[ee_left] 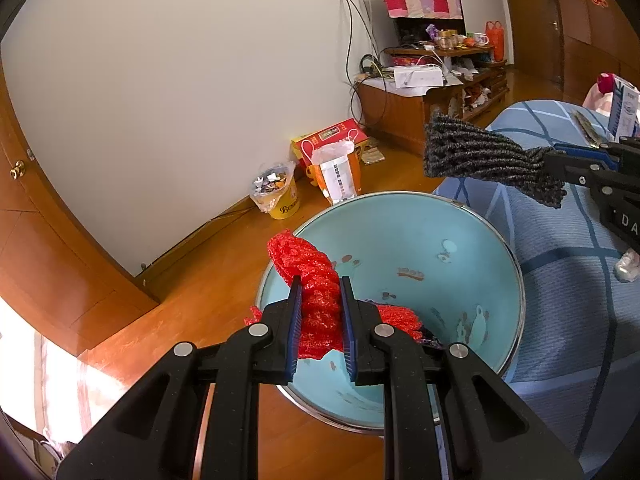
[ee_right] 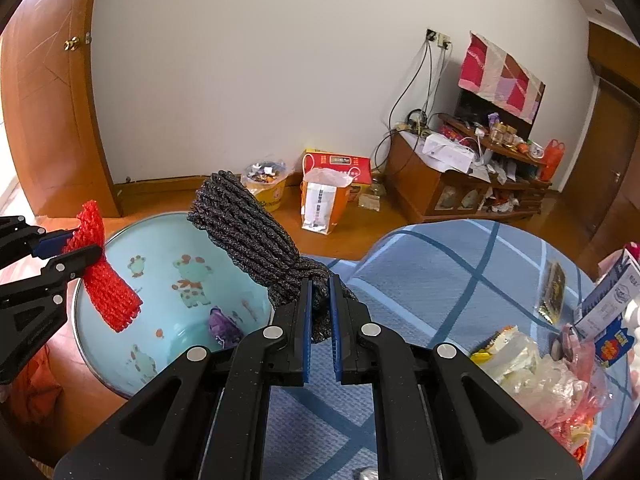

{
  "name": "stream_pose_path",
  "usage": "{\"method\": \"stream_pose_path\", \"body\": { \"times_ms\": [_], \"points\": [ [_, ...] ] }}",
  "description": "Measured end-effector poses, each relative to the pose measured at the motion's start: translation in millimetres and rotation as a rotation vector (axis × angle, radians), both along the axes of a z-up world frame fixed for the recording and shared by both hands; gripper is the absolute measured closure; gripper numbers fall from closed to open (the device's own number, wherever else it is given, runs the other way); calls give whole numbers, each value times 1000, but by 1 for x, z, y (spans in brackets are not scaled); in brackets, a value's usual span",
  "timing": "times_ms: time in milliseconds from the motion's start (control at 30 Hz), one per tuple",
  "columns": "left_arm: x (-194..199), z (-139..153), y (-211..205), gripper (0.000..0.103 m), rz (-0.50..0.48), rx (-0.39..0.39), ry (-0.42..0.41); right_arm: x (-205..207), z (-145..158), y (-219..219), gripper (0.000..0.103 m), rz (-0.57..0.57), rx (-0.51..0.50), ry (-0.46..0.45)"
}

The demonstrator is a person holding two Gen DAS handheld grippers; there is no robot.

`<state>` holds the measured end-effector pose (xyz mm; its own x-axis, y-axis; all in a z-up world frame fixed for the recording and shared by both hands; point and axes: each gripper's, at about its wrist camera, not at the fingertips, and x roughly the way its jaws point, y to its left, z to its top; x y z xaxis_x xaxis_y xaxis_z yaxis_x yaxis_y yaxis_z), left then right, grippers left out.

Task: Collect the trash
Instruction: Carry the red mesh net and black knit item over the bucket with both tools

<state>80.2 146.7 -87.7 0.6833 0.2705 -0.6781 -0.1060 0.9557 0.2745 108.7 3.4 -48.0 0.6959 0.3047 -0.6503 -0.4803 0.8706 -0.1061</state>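
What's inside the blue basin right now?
Inside the basin, a crumpled purple wrapper lies on the bottom. The red foam net in the left gripper hangs above, covering part of the bottom.

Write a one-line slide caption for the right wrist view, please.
Right gripper holds grey foam net beside the blue basin; left gripper holds red net.

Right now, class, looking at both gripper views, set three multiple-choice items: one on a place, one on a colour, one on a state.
1. Where is the purple wrapper?
A on the bed
B inside the basin
C on the floor

2. What colour is the foam net in the left gripper?
A red
B green
C white

3. How is the right gripper?
A wide open, holding nothing
B out of view
C shut on the grey net

Key: B, it lies on the basin's blue bottom; A, red foam mesh between the fingers; C, the net's end is pinched.
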Motion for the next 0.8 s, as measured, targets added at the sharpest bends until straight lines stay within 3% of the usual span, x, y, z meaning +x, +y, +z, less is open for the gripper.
{"method": "stream_pose_path", "body": {
  "times_ms": [800],
  "points": [
    [2,-3,-1,85,4,-4,6,0,-4,6,94,32,-3,15]
  ]
}}
